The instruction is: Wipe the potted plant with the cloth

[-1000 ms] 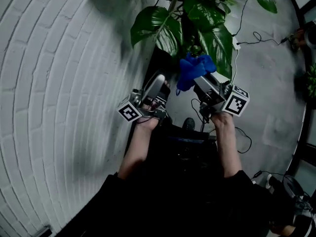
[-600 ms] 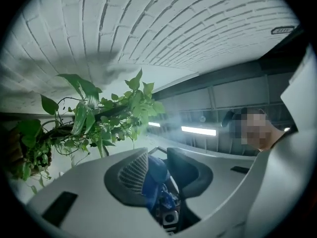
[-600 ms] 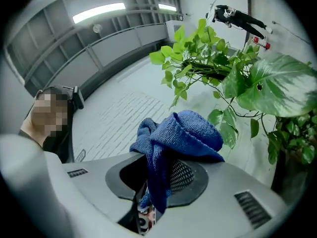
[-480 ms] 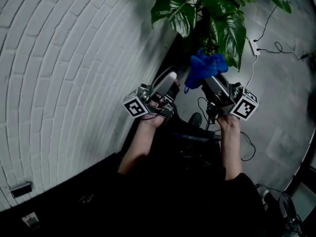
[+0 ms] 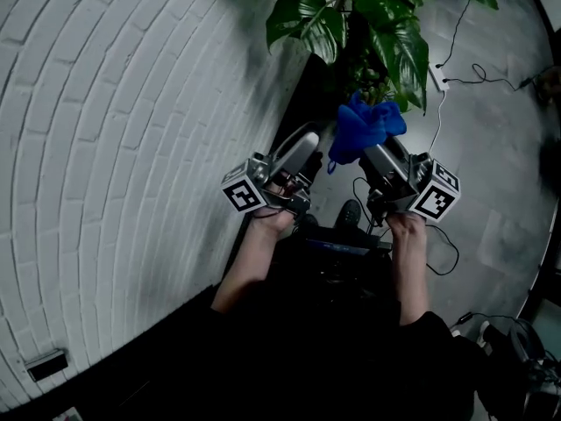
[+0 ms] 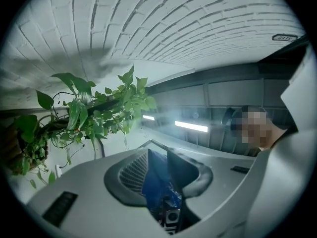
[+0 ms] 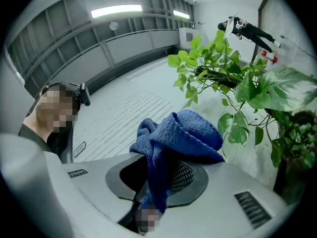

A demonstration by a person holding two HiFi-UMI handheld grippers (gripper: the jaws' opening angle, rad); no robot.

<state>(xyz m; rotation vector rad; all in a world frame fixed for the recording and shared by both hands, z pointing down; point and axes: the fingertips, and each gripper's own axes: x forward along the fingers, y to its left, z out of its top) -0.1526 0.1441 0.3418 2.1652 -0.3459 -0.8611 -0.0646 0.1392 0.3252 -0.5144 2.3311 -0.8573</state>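
The potted plant (image 5: pixel 386 33) with broad green leaves stands at the top of the head view, next to the wall. My right gripper (image 5: pixel 368 143) is just below its leaves, shut on a bunched blue cloth (image 5: pixel 364 128) that hides the jaw tips. In the right gripper view the cloth (image 7: pixel 181 133) drapes over the jaws, with plant leaves (image 7: pixel 237 90) to the right. My left gripper (image 5: pixel 305 140) is beside it on the left. In its own view the left gripper (image 6: pixel 158 155) shows a narrow gap filled by something blue that I cannot identify, and the plant (image 6: pixel 89 113) trails at left.
A white brick wall (image 5: pixel 114 103) fills the left. On the grey floor (image 5: pixel 491 147) at right lie black cables (image 5: pixel 465 68) and a white power strip (image 5: pixel 434 77). The person's dark clothing and shoes (image 5: pixel 351 213) are below the grippers.
The view has swung, so the plant now sits further up and right. Both grippers have shifted slightly right, keeping their spacing. The cloth stays in the right gripper.
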